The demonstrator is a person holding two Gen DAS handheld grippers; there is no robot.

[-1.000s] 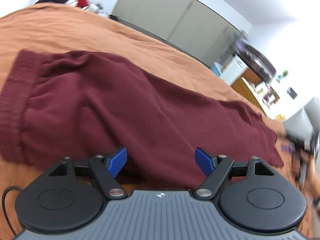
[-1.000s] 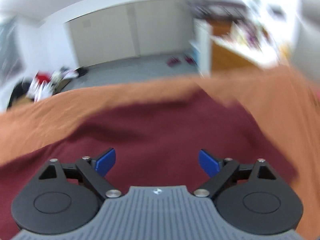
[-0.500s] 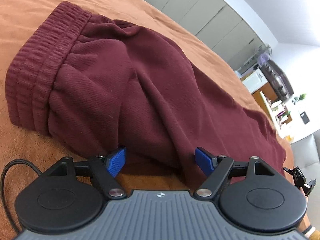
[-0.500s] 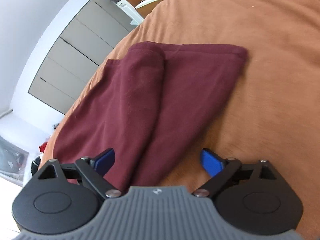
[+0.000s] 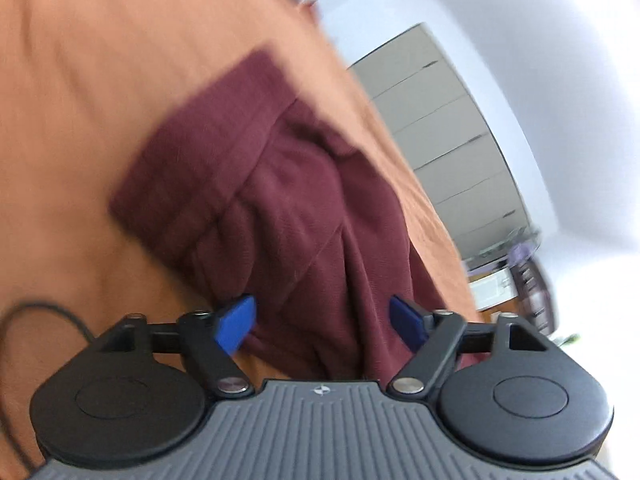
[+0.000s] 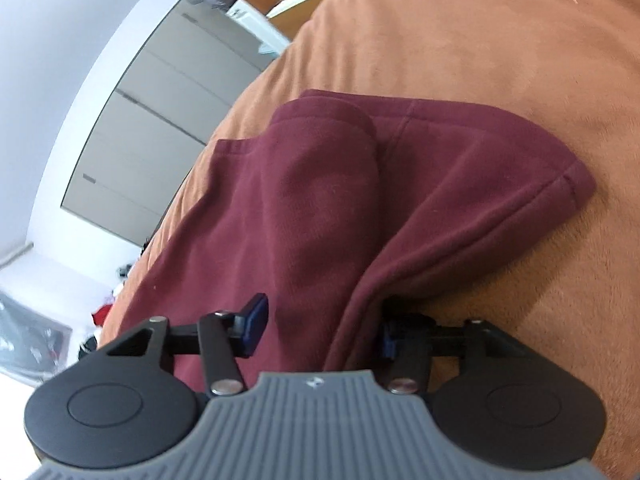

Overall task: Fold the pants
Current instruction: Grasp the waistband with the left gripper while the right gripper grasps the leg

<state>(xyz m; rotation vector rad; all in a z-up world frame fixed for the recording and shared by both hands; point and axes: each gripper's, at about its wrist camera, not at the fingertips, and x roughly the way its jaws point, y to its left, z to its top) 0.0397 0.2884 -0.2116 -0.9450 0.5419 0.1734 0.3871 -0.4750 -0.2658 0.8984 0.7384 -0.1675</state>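
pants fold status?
Done: legs look stacked lengthwise, pants flat on the bed. In hand: right claw straddles the leg edge, one finger tucked under; left claw open at the waistband end. Left: grip, then fold crosswise.

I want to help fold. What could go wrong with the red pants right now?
The right gripper has the cloth bunched between open jaws, so it might pinch only one layer of the pants and the legs could slide apart. The left gripper is open at the waistband end; that view is blurry, so it could miss and drag the orange blanket.
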